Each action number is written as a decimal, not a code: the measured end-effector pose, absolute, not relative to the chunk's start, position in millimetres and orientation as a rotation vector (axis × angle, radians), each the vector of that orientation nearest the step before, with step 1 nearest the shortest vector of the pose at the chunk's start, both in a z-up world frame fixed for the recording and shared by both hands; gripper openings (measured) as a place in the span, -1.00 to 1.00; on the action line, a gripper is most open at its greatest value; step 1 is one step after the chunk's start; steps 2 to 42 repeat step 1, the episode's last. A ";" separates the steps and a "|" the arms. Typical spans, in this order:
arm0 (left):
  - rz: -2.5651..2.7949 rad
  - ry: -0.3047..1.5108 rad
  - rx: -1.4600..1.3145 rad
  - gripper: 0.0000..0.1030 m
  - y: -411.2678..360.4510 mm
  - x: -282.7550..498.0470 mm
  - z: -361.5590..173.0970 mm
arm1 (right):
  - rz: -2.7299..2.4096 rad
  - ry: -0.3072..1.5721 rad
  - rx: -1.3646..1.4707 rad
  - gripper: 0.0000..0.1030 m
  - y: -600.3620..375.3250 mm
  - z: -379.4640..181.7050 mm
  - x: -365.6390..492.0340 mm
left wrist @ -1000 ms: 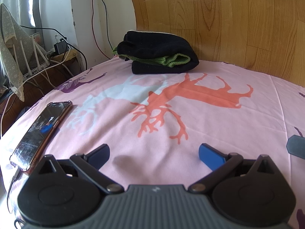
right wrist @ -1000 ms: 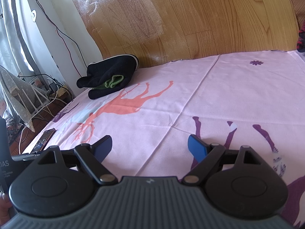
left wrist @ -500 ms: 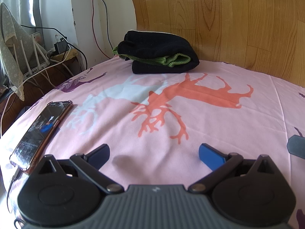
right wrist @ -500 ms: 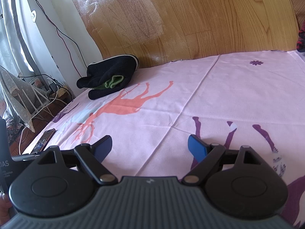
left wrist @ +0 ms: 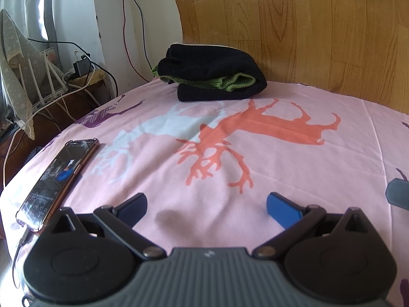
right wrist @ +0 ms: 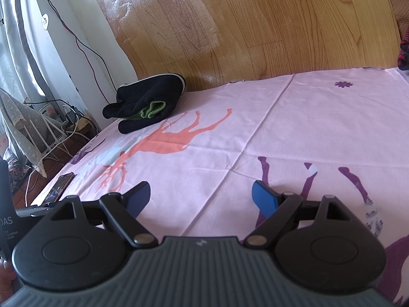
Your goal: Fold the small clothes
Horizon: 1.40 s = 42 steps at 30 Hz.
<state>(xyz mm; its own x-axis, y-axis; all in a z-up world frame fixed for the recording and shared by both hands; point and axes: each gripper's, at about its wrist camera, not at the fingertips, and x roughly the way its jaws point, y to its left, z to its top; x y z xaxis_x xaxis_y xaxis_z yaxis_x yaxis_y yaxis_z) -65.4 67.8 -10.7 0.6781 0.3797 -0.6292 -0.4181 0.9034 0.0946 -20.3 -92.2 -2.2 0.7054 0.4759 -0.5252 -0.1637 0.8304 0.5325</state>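
A folded black knit garment with a green ribbed edge [left wrist: 212,74] lies at the far end of the pink deer-print sheet [left wrist: 255,153], against the wooden panel. It also shows in the right wrist view [right wrist: 145,107], far left. My left gripper [left wrist: 207,204] is open and empty, low over the sheet, well short of the garment. My right gripper [right wrist: 200,195] is open and empty over the sheet, to the right of the garment and far from it.
A phone [left wrist: 56,179] lies on the sheet's left edge, a cable at its near end. Cables and a router [left wrist: 51,81] stand beyond the left edge. A wooden panel [right wrist: 255,25] backs the bed. A red-and-dark cloth [right wrist: 404,51] shows at far right.
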 end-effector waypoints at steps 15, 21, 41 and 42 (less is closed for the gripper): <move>0.449 0.693 -0.057 1.00 67.3 -65.3 -10.6 | 0.371 0.703 0.477 0.72 -92.4 -2.2 -20.3; 0.449 0.693 -0.057 1.00 67.3 -65.3 -10.6 | 0.371 0.703 0.477 0.72 -92.4 -2.2 -20.3; 0.449 0.693 -0.057 1.00 67.3 -65.3 -10.6 | 0.371 0.703 0.477 0.72 -92.4 -2.2 -20.3; 0.449 0.693 -0.057 1.00 67.3 -65.3 -10.6 | 0.371 0.703 0.477 0.72 -92.4 -2.2 -20.3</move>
